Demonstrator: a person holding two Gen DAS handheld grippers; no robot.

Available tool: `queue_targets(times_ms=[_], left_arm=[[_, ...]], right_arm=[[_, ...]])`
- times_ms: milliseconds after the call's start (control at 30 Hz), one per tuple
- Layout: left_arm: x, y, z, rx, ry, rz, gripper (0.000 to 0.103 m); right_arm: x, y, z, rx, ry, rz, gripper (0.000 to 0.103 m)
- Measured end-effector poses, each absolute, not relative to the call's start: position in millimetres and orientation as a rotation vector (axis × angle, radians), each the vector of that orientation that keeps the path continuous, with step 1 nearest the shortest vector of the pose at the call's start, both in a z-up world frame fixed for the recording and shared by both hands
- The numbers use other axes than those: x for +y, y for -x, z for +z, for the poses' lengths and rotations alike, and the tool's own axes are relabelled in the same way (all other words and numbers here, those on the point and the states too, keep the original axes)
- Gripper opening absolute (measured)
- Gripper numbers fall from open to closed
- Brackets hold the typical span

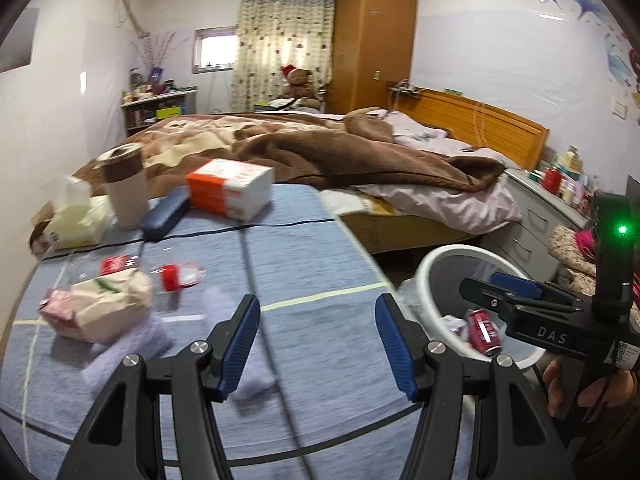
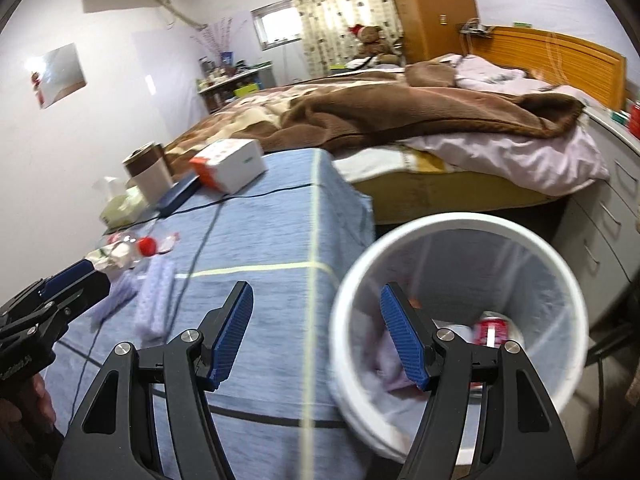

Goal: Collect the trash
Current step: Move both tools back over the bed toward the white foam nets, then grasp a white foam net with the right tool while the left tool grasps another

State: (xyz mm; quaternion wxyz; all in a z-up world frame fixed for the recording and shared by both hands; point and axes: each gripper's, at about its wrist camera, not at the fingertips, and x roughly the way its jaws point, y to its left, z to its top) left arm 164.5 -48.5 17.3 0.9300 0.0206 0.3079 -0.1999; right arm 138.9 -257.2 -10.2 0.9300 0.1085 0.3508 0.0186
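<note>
My left gripper [image 1: 318, 344] is open and empty above the blue table cloth [image 1: 304, 248]. A crumpled lilac tissue [image 1: 132, 344] lies just left of it, beside a torn pink-and-cream wrapper [image 1: 100, 304] and a clear plastic bottle with a red cap [image 1: 170, 277]. My right gripper [image 2: 316, 334] is open and empty over the table edge, next to the white trash bin [image 2: 460, 236]. The bin [image 1: 444, 256] holds a red soda can [image 1: 484, 332] and crumpled paper. The lilac tissue [image 2: 154, 300] and bottle cap [image 2: 146, 245] show in the right wrist view too.
At the table's far end stand a white-and-orange box [image 1: 230, 186], a brown-lidded tumbler [image 1: 124, 188], a dark blue case [image 1: 166, 214] and a tissue pack [image 1: 74, 220]. A black cable [image 1: 256, 280] runs across the cloth. A bed [image 1: 320, 148] and drawers [image 1: 536, 216] lie behind.
</note>
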Motion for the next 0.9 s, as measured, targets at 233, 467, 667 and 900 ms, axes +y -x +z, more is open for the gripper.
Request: queue_targets(times_ms=[233,467,667,900], left_arm=[[0,-172,13,0.642,-0.014,-0.318,0.062],[41,-180,5,0.662,0.001,-0.250,0.062],[70,-187,-10,0.705,-0.002,-0.220,0.063],[89,-199,-28,0.764,-0.011,-0.202,0.064]], right_arm=[[-220,-154,-16,0.739,-0.186,0.107,0.068],[-188,-168,-21,0.772,-0.153,0.163,0.068],[-159,-181,-26,0.803,-0.125,0.222,0.068],[-131,-197,-39,0.853,-0.103,0.267,0.068]])
